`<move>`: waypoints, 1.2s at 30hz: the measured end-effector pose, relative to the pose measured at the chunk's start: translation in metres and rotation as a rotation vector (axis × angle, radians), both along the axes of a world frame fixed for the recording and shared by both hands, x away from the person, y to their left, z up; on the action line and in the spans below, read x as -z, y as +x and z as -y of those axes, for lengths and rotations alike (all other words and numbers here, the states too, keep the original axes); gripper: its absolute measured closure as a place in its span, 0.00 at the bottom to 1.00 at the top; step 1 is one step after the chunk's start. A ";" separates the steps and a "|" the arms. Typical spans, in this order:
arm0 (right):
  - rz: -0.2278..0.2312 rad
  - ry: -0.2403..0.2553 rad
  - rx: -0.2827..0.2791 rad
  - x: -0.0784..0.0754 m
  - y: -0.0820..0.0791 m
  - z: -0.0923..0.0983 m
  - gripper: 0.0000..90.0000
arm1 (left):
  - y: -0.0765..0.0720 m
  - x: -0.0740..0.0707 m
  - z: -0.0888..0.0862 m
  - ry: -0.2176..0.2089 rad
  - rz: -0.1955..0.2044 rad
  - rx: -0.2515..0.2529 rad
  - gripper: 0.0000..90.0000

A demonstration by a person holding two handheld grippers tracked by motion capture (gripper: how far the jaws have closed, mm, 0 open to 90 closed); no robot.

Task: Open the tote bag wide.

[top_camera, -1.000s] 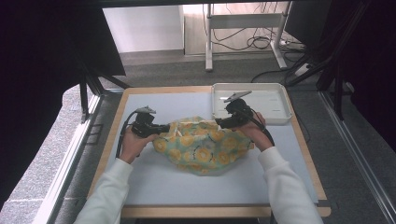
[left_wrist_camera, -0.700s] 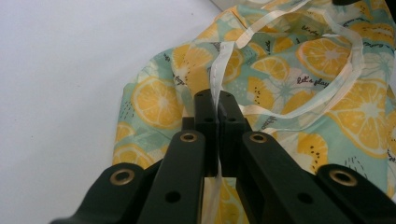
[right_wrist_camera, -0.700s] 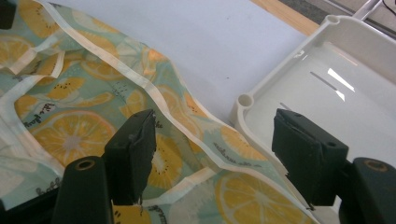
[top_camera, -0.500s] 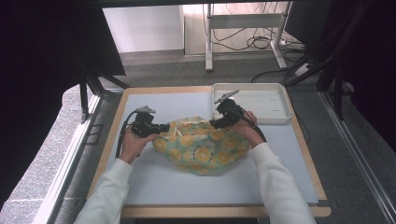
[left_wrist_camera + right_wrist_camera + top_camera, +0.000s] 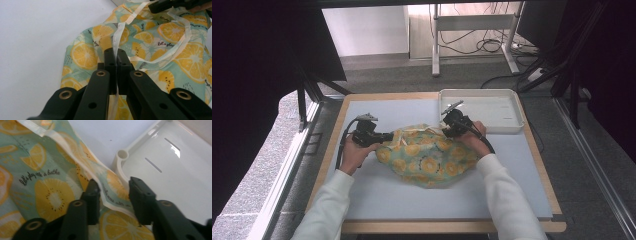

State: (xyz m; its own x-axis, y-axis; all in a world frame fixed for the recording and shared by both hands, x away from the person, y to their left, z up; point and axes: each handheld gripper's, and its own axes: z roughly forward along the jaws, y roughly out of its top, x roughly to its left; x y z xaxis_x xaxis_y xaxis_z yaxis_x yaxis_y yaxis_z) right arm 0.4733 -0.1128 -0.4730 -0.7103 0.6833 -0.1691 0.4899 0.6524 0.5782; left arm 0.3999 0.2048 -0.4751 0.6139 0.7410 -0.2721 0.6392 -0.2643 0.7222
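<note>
The high view shows a lemon-print cloth bunched in the middle of the table, with a hand at each end. The left gripper sits at the cloth's left edge; in the left gripper view its jaws are clamped together on a white ribbon of the cloth. The right gripper is at the far right corner, just beside the white tray. Its jaws have just been closing, still apart, with the cloth's hem between them.
</note>
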 end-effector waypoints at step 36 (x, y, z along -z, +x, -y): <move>0.052 0.333 -0.066 -0.033 -0.036 0.024 0.97 | -0.012 -0.019 -0.007 -0.046 0.064 -0.005 1.00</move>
State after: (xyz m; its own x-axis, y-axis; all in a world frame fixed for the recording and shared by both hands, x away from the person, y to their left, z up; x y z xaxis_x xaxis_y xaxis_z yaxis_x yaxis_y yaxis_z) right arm 0.4377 -0.1373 -0.4399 -0.7510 0.6601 0.0182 0.4172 0.4529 0.7879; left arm 0.3884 0.2119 -0.4558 0.6276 0.7315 -0.2667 0.5927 -0.2266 0.7729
